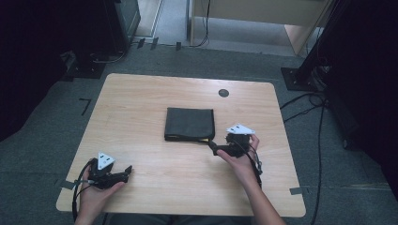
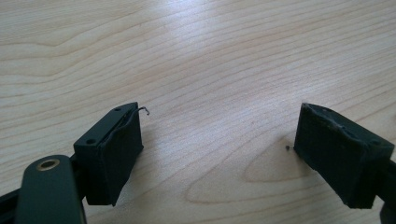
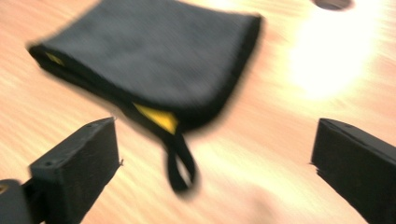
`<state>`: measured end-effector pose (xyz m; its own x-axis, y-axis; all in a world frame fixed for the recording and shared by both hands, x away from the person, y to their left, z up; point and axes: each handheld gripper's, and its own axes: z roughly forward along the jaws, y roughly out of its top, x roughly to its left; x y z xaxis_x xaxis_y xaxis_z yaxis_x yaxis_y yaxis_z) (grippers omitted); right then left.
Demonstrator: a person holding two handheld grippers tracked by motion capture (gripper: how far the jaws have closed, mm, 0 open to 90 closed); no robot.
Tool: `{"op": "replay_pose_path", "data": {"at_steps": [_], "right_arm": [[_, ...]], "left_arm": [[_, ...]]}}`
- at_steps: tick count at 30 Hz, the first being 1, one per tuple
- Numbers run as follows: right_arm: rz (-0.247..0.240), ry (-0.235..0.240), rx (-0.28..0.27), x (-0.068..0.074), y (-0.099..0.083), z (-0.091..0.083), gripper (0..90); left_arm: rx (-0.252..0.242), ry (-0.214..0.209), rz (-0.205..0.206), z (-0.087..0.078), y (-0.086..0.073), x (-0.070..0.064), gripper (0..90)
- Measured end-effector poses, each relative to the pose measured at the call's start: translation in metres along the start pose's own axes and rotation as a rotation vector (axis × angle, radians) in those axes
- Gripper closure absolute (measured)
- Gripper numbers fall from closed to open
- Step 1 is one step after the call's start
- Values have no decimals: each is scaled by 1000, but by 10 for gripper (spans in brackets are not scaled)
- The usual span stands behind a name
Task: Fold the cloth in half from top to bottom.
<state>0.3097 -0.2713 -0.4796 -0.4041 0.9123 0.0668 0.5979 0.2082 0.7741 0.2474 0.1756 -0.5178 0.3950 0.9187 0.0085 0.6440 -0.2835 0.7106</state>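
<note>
The right gripper (image 1: 215,146) is held low over the table (image 1: 141,103), and its jaws stand wide apart with nothing between them. Just in front of its tips lies the cloth (image 1: 189,123), a dark folded square that rests flat on the wood. In the right gripper view the cloth (image 3: 154,60) is ahead of the jaws and a little toward the left jaw, and the picture is blurred. A yellow tag (image 3: 159,117) shows at the near corner of the cloth, and from this corner a small black loop (image 3: 180,163) hangs out on the table, lying in the gap between the two jaws but touching neither of them. A dark round hole (image 1: 224,93) in the table is beyond the cloth, far from the gripper tips. The left gripper (image 1: 126,172) is well apart from the cloth, near the person's edge of the table, and the left hand (image 1: 96,197) holds it close to the surface. In the left gripper view its jaws are also spread wide, and between them there is bare wood (image 2: 210,93). A cable (image 1: 77,187) trails from the left gripper back toward the person.
</note>
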Motion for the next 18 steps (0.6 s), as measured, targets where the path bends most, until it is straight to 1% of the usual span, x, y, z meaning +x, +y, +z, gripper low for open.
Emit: {"op": "replay_pose_path", "data": {"at_steps": [2,4,5,6,7,8,10,14,18], "right_arm": [[7,-40,-5,-10,-13,-13,0],[23,-56,0,-21,-26,-23,0],[28,-68,4,-26,-32,-27,0],[44,-86,7,-31,-38,-31,0],[57,-90,11,-39,-46,-37,0],[76,-104,19,-44,-52,-41,0],[90,-116,22,-54,-62,-50,0],[100,-167,38,-70,-80,-66,0],[136,-184,35,-82,-97,-82,0]], "left_arm": [[0,0,0,0,0,0,148],[0,2,-1,0,0,0,148],[0,2,-2,0,0,0,148],[0,2,-2,0,0,0,148],[0,2,-2,0,0,0,148],[0,2,-2,0,0,0,148],[1,2,-2,0,0,0,149],[0,3,-3,0,0,0,149],[0,3,-3,0,0,0,149]]}}
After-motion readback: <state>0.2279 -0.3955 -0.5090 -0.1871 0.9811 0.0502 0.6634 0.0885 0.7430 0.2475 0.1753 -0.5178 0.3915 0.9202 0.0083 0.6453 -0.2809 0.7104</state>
